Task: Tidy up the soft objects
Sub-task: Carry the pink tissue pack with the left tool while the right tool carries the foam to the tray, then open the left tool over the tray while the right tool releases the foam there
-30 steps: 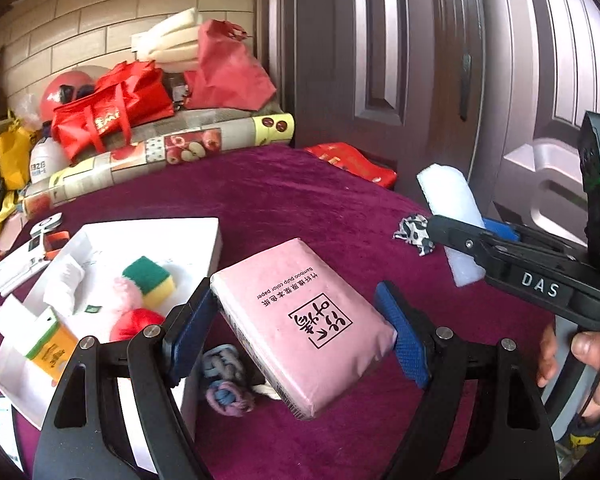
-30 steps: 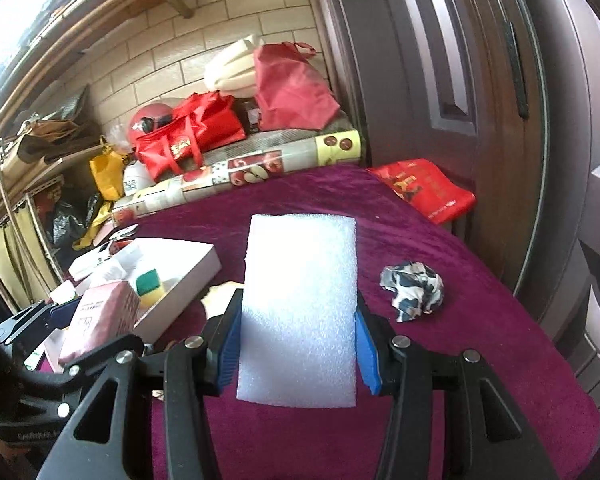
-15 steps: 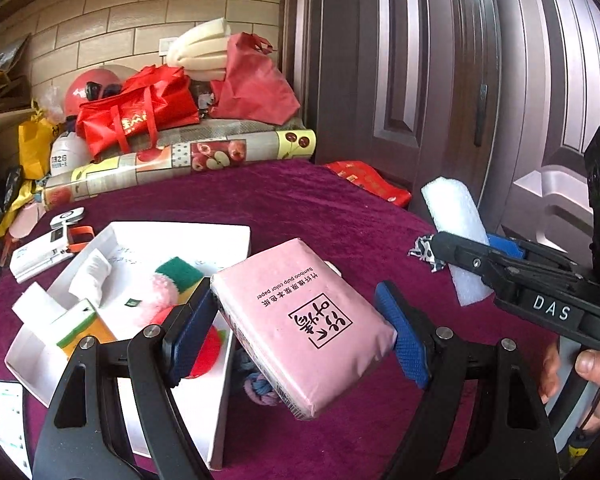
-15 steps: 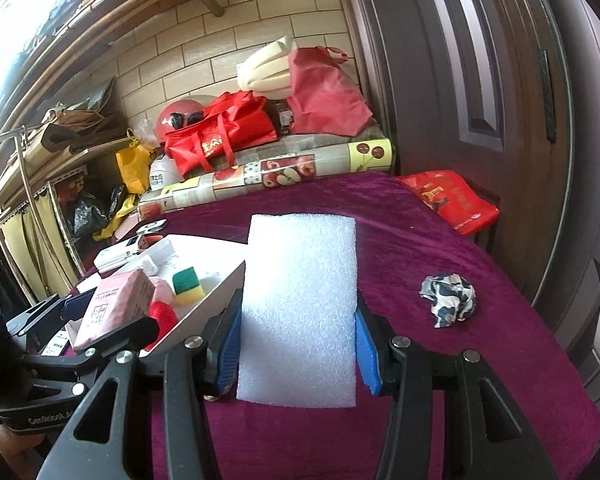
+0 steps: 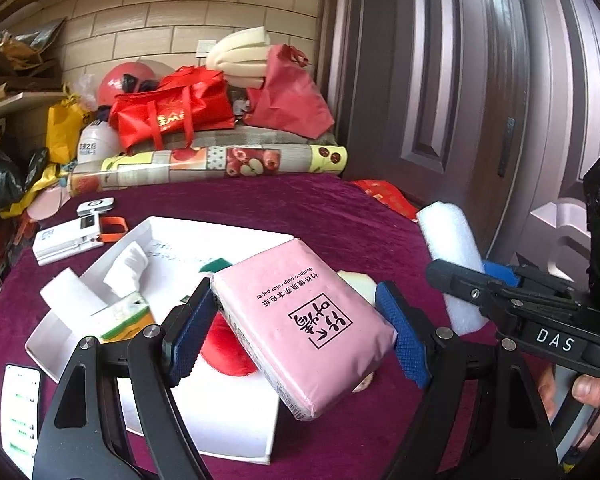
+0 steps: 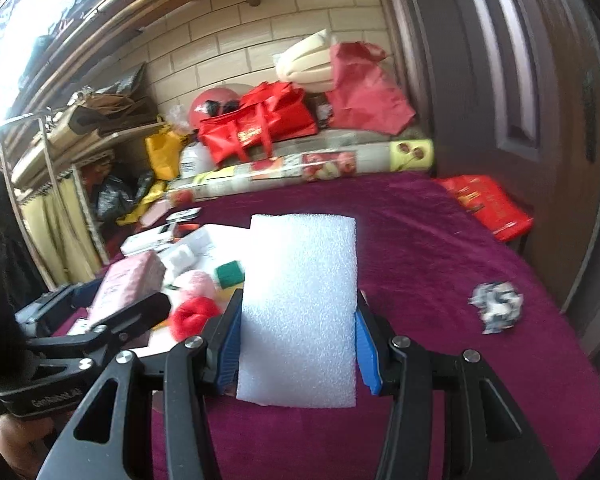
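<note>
My left gripper [image 5: 300,334] is shut on a pink tissue pack [image 5: 300,320], held tilted above the white tray [image 5: 204,424]. The pack [image 6: 126,280] also shows at the left of the right wrist view. My right gripper [image 6: 298,346] is shut on a white foam sheet [image 6: 300,304], which hangs over the purple tablecloth [image 6: 420,248]; the same sheet [image 5: 450,248] appears at the right of the left wrist view. In the tray lie a red plush piece [image 5: 224,354], a green-topped sponge [image 6: 228,274], a pink fluffy ball [image 6: 194,284] and a green-and-orange sponge [image 5: 126,318].
A crumpled patterned cloth [image 6: 496,306] lies on the cloth at the right. White devices [image 5: 70,236] and a phone [image 5: 20,412] sit left of the tray. Red bags [image 5: 172,114] and a rolled fruit-print mat [image 5: 208,164] line the far edge. A door [image 5: 480,80] stands right.
Both grippers have moved left with their loads. The tissue pack now hangs over the tray instead of beside it, and the foam sheet has come nearer the tray. The knotted rope toy is out of view.
</note>
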### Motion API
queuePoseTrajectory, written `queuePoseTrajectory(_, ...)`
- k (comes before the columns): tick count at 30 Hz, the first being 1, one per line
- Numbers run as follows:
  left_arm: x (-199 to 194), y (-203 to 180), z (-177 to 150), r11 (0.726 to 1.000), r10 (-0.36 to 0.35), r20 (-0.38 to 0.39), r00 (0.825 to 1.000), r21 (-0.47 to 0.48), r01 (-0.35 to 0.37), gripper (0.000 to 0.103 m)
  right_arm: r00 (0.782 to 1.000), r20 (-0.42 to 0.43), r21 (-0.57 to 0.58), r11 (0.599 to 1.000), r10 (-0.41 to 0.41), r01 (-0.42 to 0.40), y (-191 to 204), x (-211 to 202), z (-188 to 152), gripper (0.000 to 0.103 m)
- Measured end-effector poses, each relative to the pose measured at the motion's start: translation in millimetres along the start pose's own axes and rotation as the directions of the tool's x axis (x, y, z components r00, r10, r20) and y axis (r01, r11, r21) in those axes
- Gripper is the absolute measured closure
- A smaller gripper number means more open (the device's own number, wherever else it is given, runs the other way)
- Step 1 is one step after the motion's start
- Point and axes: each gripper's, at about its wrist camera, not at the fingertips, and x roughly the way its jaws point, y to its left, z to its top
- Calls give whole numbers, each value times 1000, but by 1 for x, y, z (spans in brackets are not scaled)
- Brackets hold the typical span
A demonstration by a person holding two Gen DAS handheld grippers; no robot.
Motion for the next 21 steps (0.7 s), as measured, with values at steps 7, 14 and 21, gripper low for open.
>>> queuePoseTrajectory(7, 0, 39, 6, 997, 55, 13, 998, -58, -54, 22, 997, -39, -6, 997, 71, -71, 25, 24, 7, 54)
queuePoseTrajectory(14, 18, 121, 33, 971, 158, -17, 987, -177, -159, 22, 988, -67, 37, 990, 136, -134, 40, 55, 27, 54)
queuePoseTrajectory(21, 35, 144, 33, 957, 179, -51, 982, -221, -186, 21, 976, -139, 82, 984, 168, -158, 55, 107, 31, 54)
